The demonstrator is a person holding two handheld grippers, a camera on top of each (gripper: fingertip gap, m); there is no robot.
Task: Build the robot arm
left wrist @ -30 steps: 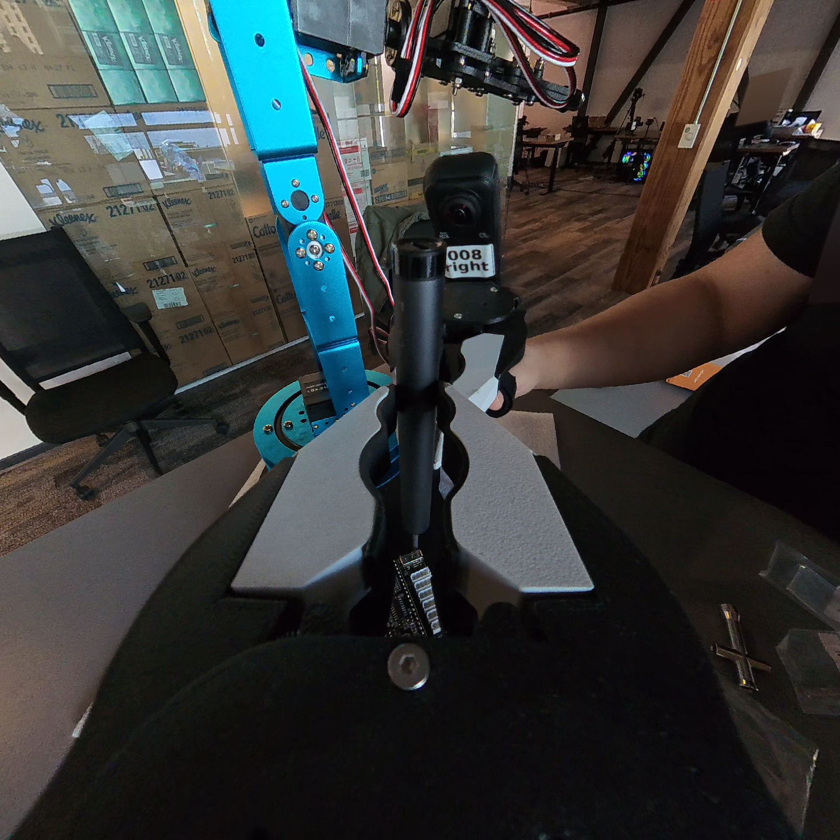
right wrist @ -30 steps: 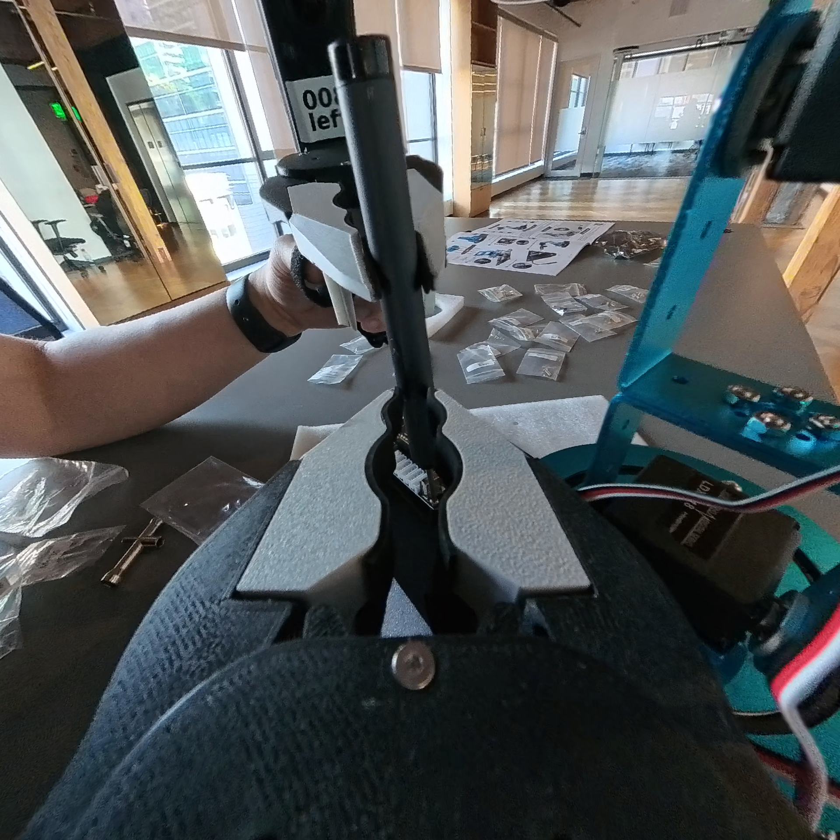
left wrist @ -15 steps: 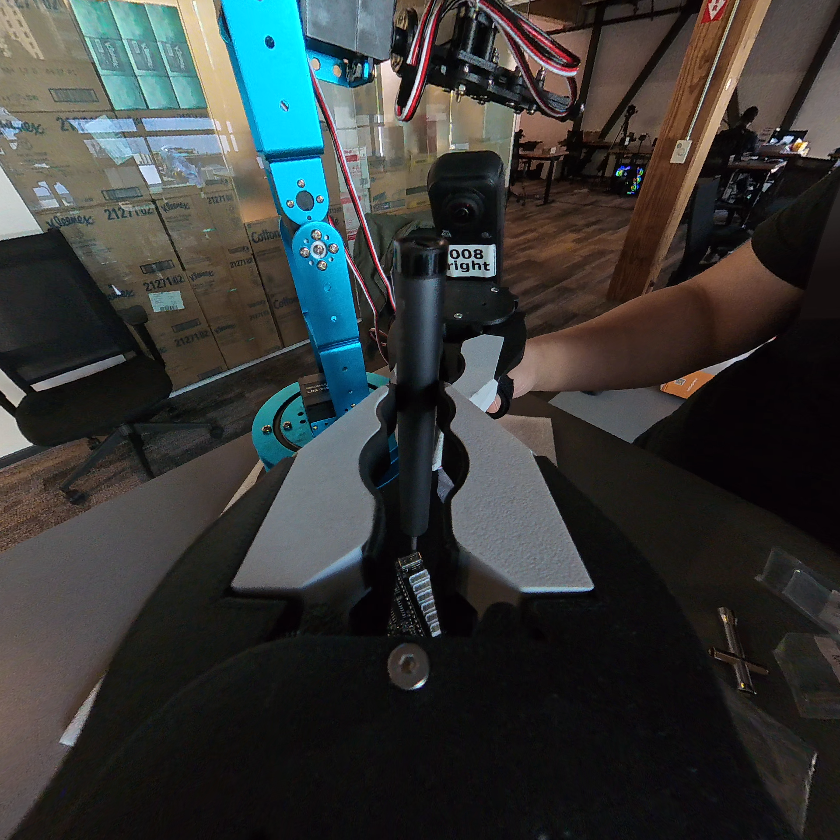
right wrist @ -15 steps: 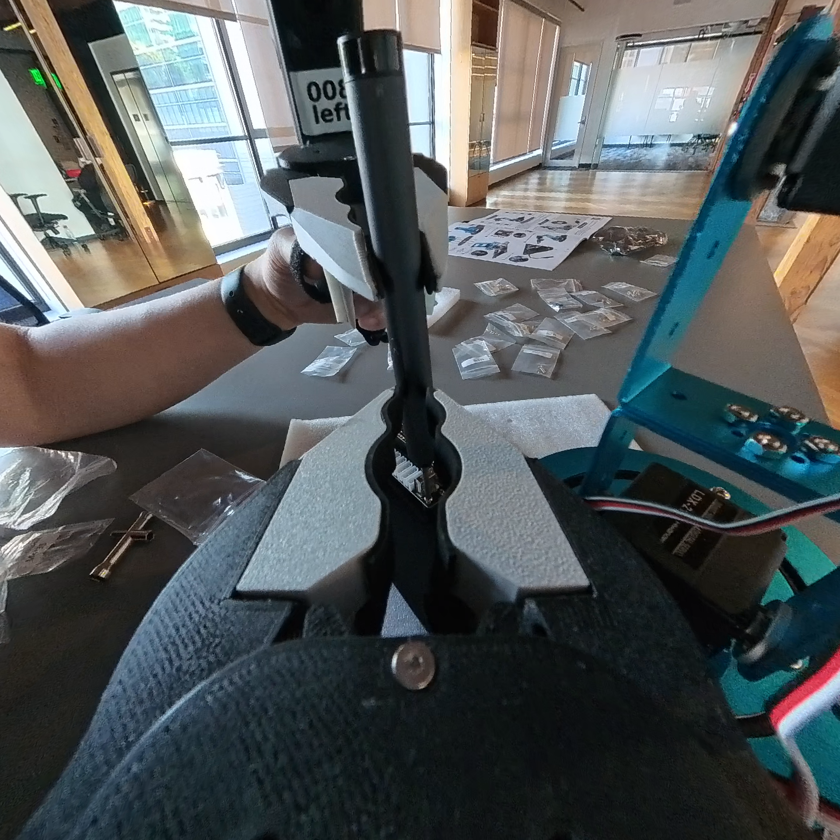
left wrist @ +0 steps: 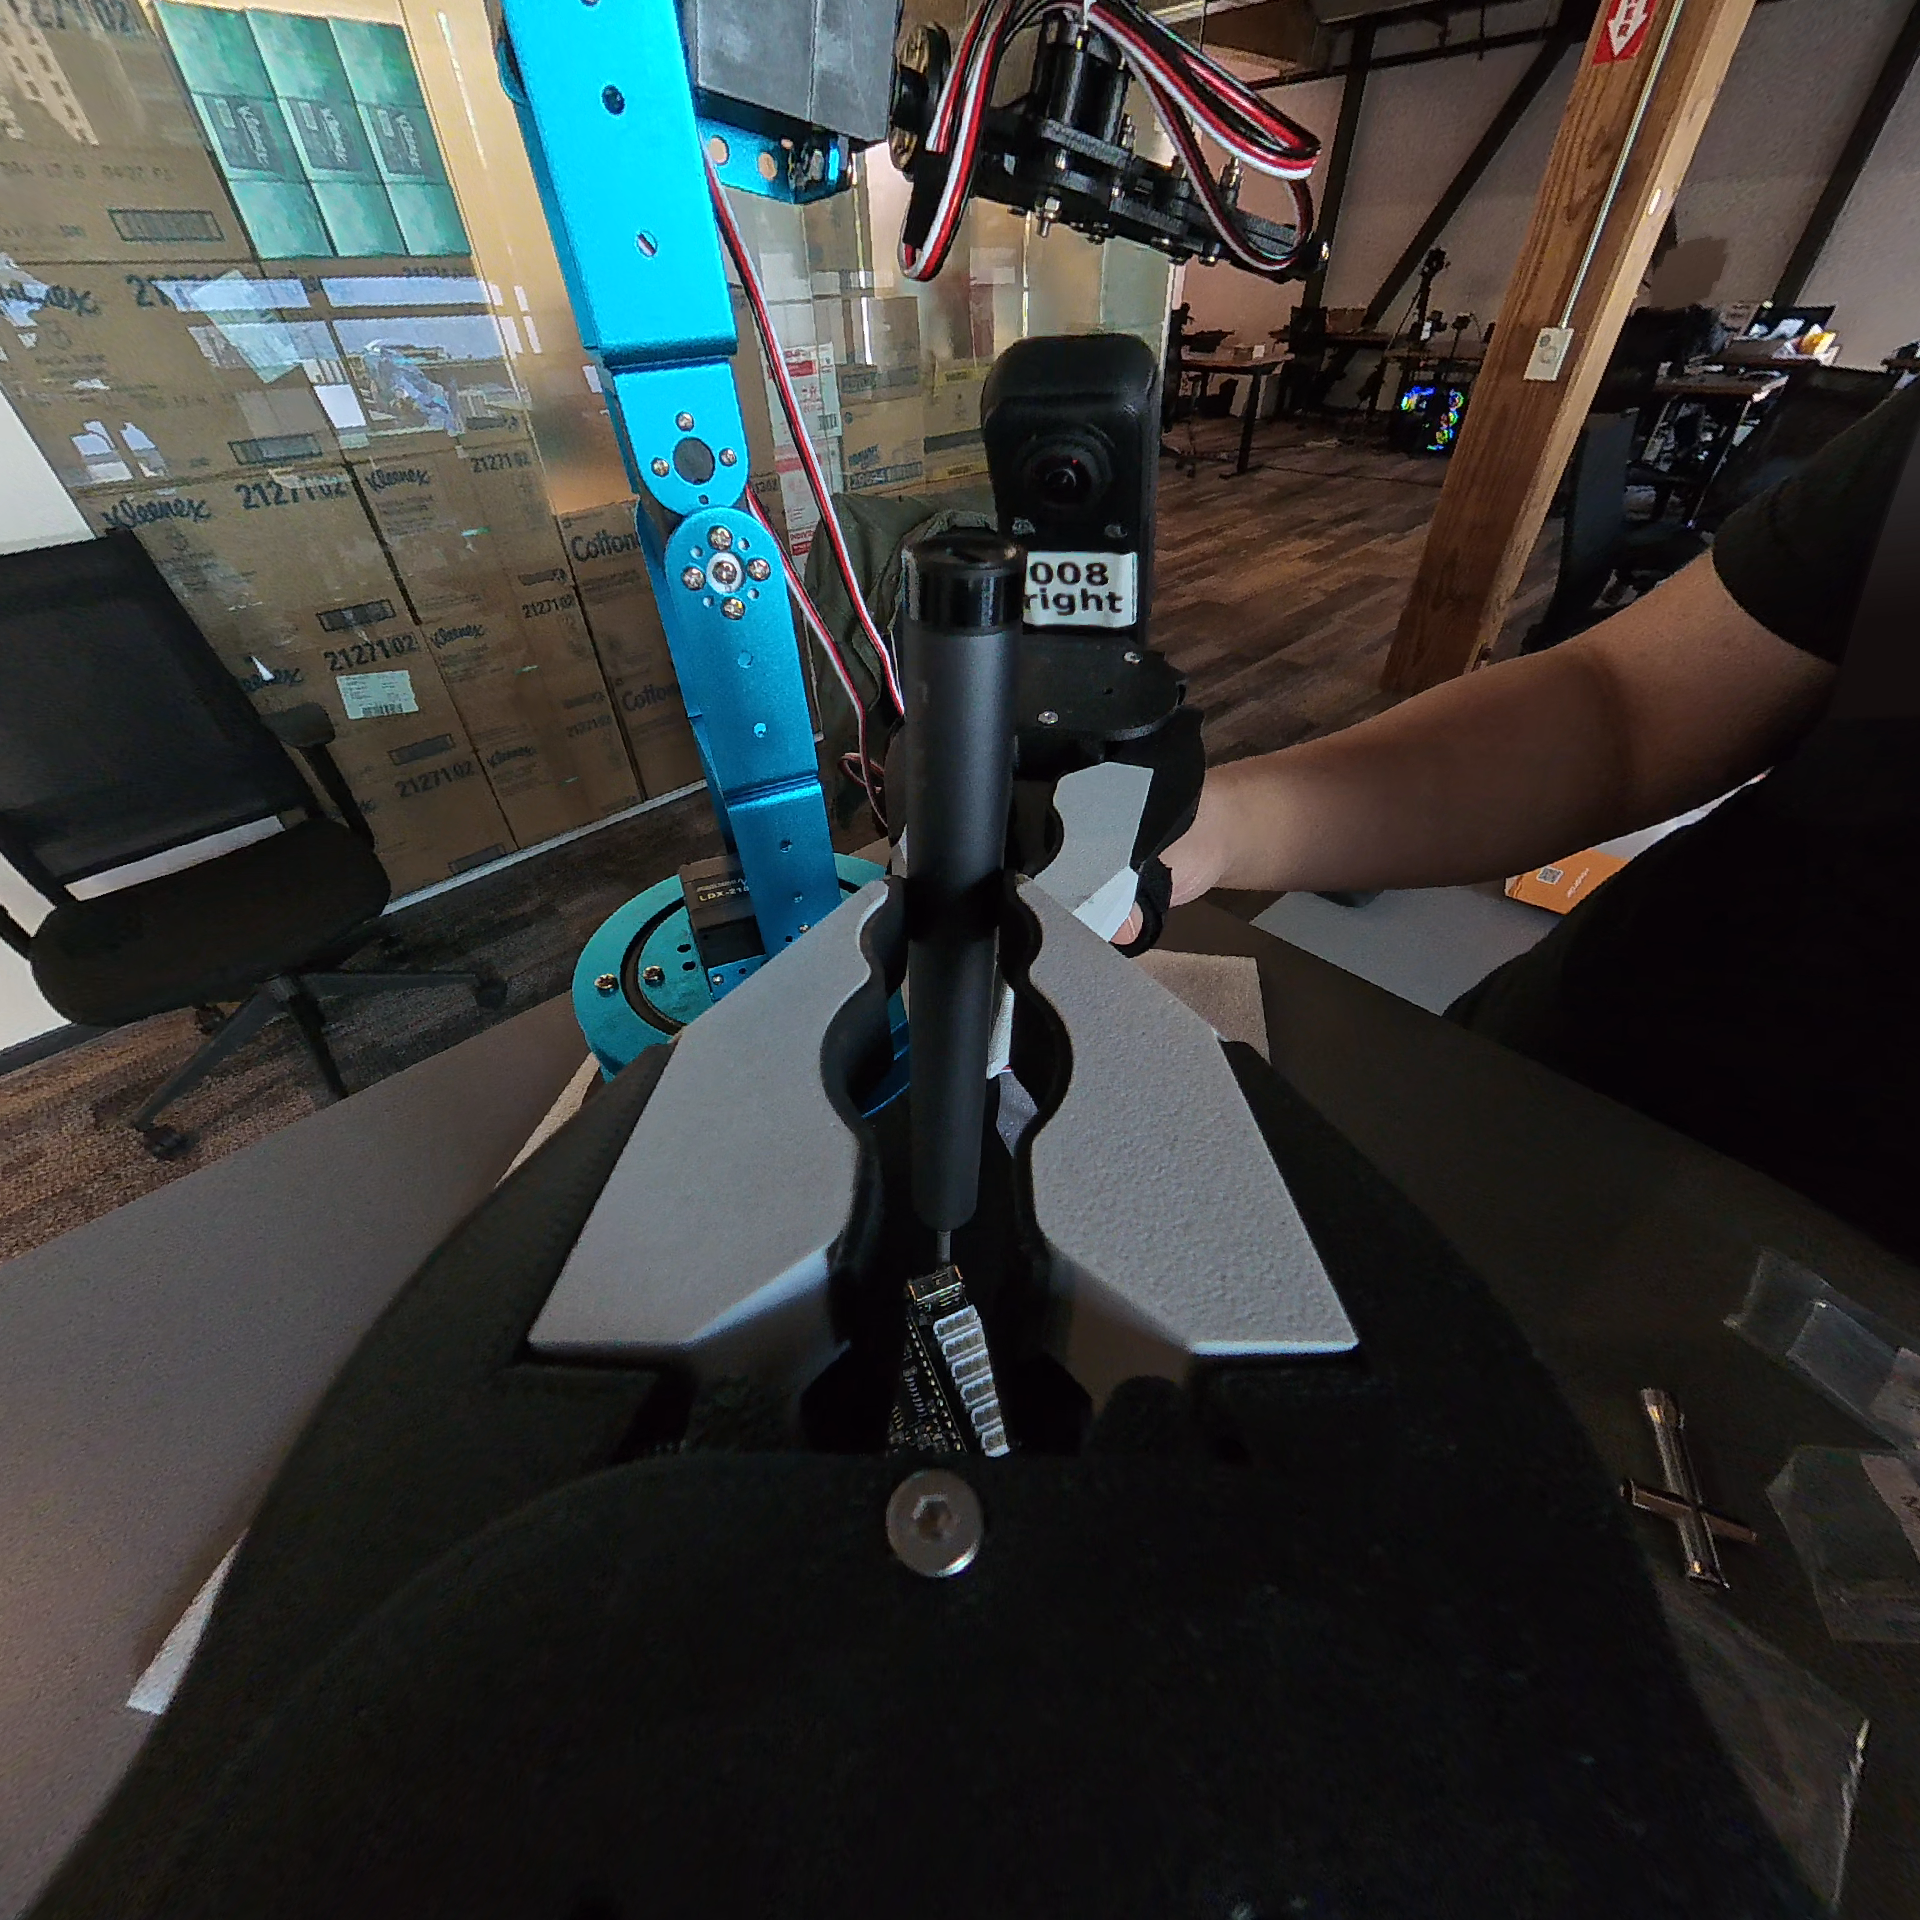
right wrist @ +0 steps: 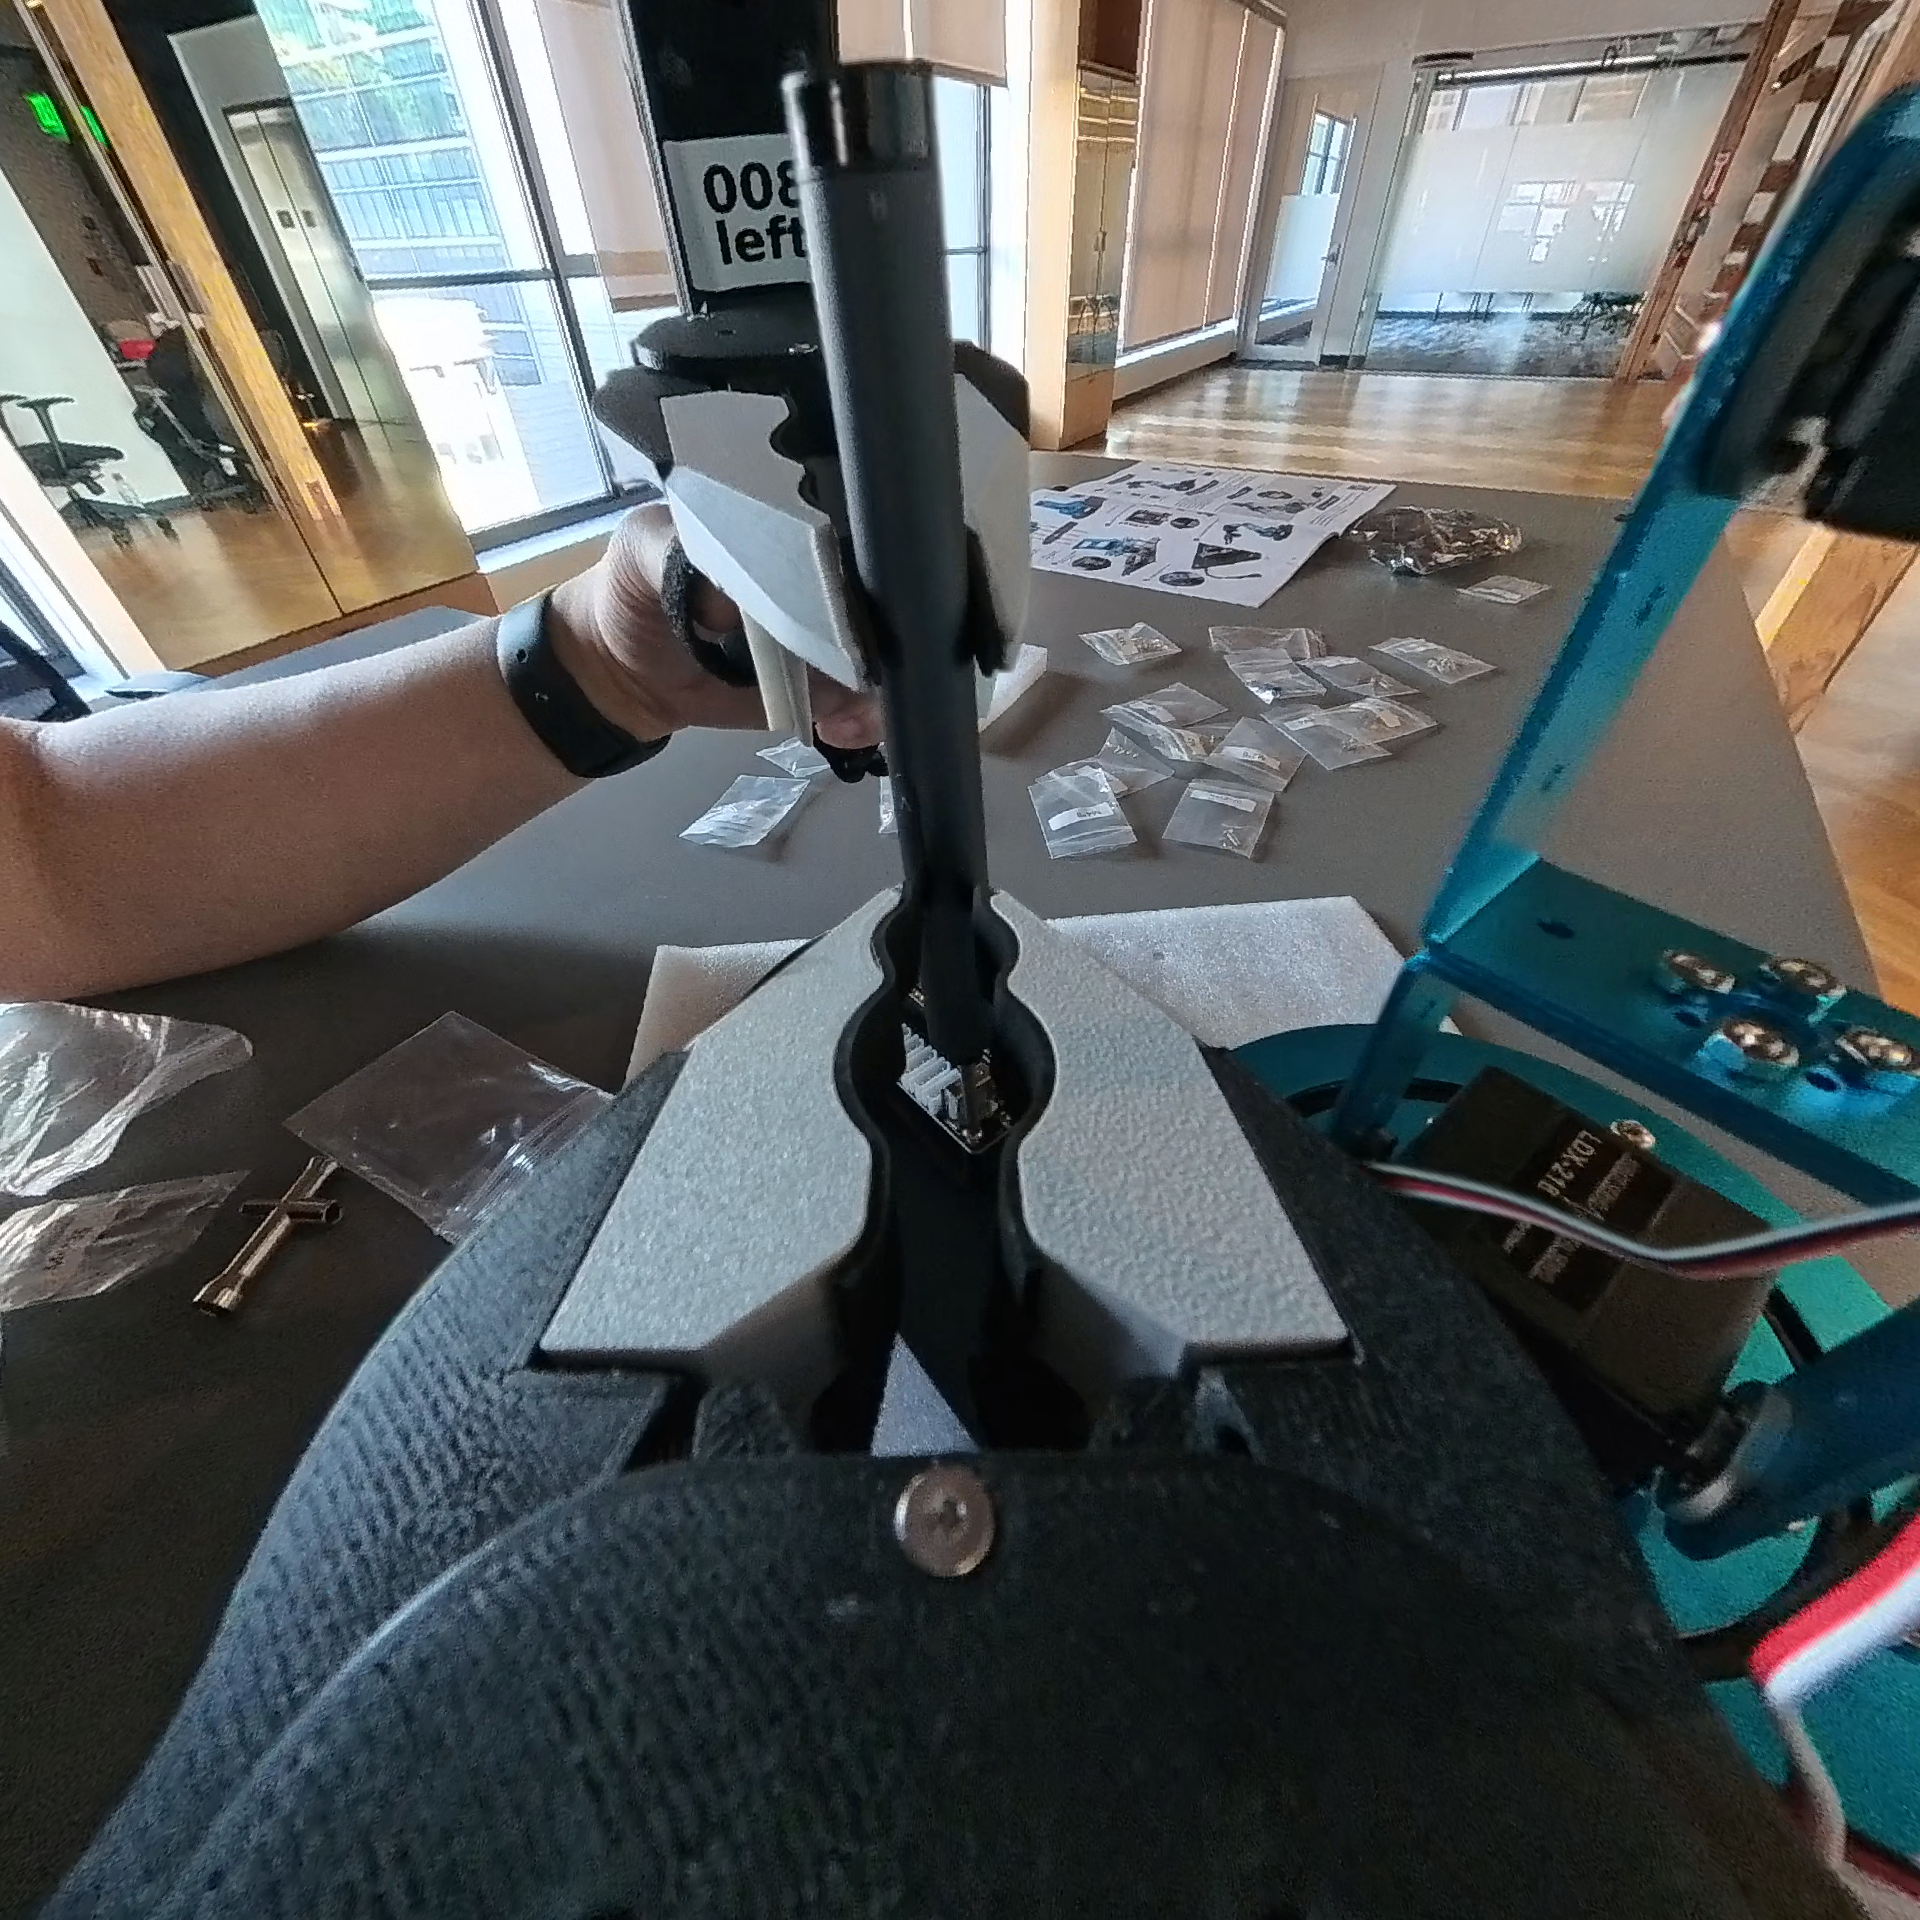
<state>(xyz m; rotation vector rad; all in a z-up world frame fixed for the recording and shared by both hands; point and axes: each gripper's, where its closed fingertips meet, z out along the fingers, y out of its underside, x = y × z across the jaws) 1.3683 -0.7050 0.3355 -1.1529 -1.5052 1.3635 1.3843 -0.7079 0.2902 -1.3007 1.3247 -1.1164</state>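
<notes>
My left gripper [left wrist: 954, 904] is shut on a dark grey pen-shaped screwdriver [left wrist: 956, 779], held upright by its shaft. The tip points down at a small black circuit board [left wrist: 951, 1361] with white connectors. In the right wrist view the board [right wrist: 951, 1101] sits in the recess between my right gripper's [right wrist: 943, 909] closed fingers. The screwdriver [right wrist: 894, 416] comes down onto it from the left gripper [right wrist: 894, 623], a hand behind it. The right gripper [left wrist: 1081, 831] faces me just beyond the screwdriver in the left wrist view.
A blue metal robot arm [left wrist: 665, 312] on a round turquoise base [left wrist: 613, 997] stands close by, with a black servo [right wrist: 1558, 1195] and wires. On the table lie a cross wrench [right wrist: 270, 1216], small plastic bags [right wrist: 1247, 727], a printed sheet [right wrist: 1205, 530] and white foam [right wrist: 1226, 956]. The left gripper's tips are roughly 5 cm from the right gripper's.
Both grippers have drifted slightly together. The left keeps its hold on the screwdriver and the right on the board.
</notes>
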